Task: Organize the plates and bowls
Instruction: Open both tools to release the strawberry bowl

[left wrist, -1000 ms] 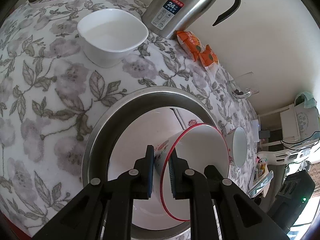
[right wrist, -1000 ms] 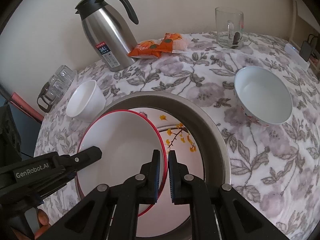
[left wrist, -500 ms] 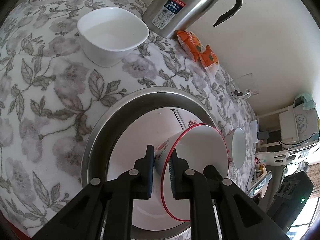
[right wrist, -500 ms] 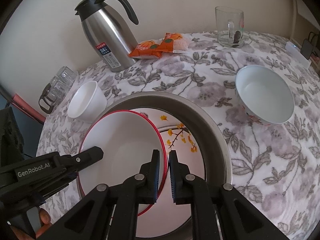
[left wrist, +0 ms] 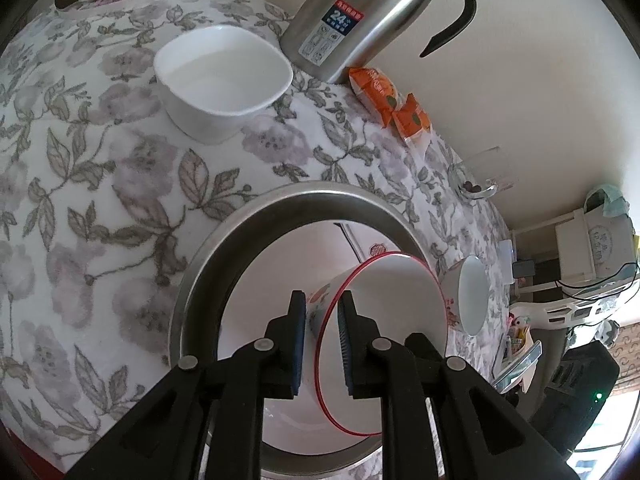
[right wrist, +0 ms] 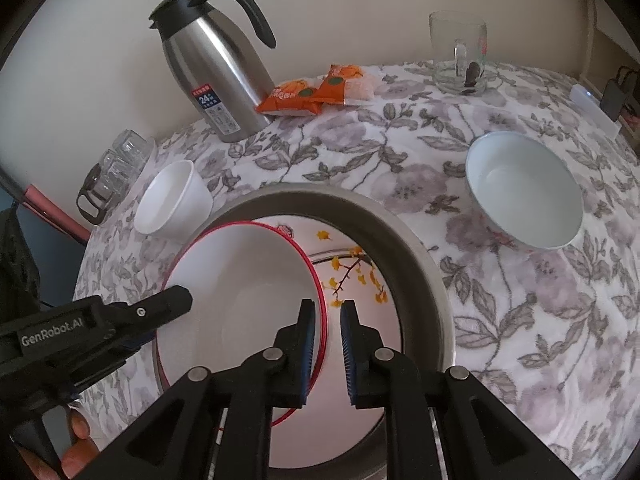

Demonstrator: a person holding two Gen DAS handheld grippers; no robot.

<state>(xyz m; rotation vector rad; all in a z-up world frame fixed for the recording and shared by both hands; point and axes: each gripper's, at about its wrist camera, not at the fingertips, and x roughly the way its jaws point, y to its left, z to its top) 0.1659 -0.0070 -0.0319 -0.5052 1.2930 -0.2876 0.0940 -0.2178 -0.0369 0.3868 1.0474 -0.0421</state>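
Two claws astride red-rimmed bowl (right wrist: 240, 300) rim in steel basin (right wrist: 420, 252); left claw (left wrist: 322, 344) opening, right claw (right wrist: 324, 354) barely parted

A lived-in home dining spot is suggested: a table against a plain wall is covered with a floral cloth (right wrist: 440, 168), on which a steel thermos jug (right wrist: 218, 76), orange snack packets (right wrist: 308, 94), a glass mug (right wrist: 458, 54) and white bowls (right wrist: 524, 196) are set out.
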